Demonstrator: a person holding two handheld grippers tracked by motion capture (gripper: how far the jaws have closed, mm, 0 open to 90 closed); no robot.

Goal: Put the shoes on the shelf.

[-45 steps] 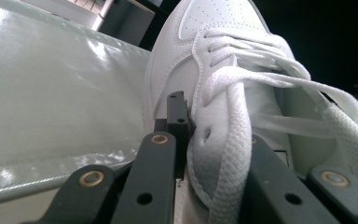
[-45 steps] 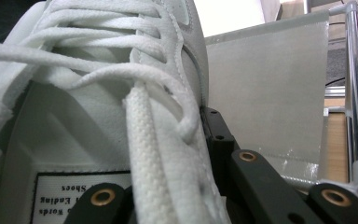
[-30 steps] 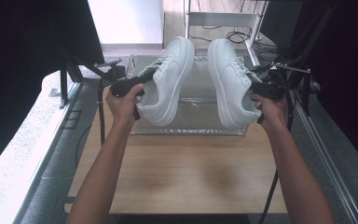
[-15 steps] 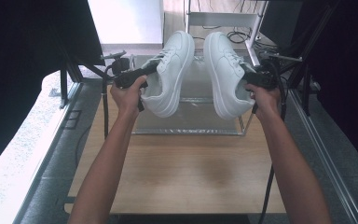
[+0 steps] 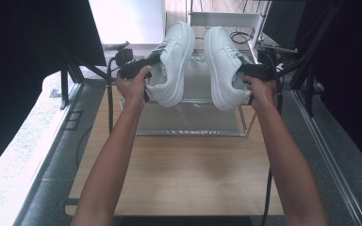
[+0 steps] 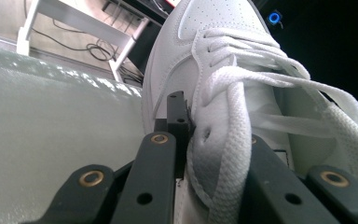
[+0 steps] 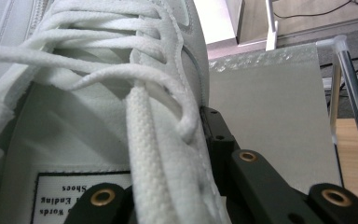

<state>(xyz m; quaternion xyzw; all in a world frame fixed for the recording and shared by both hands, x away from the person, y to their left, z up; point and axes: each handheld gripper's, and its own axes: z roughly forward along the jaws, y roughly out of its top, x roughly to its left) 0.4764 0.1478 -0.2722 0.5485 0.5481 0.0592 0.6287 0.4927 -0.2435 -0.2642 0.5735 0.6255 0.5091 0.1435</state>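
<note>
Two white lace-up sneakers hang in the air, soles facing each other. In the high view the left sneaker (image 5: 175, 56) is held over the clear box (image 5: 193, 133), and my left gripper (image 5: 156, 60) is shut on its upper by the laces. The right sneaker (image 5: 222, 66) hangs beside it, with my right gripper (image 5: 241, 71) shut on its collar edge. In the left gripper view, the jaws pinch the laced side of the left sneaker (image 6: 214, 70). In the right gripper view, the jaws clamp the lace edge of the right sneaker (image 7: 98, 93), whose tongue label shows.
The clear box stands at the far end of a wooden table (image 5: 184, 174), with a metal post at its right corner (image 5: 243, 123). Behind it are a white shelf frame (image 5: 226, 19) and cables. Dark stands flank both sides.
Both hands have carried their sneakers up and away from the person, farther over the clear box. Both grips look unchanged.
</note>
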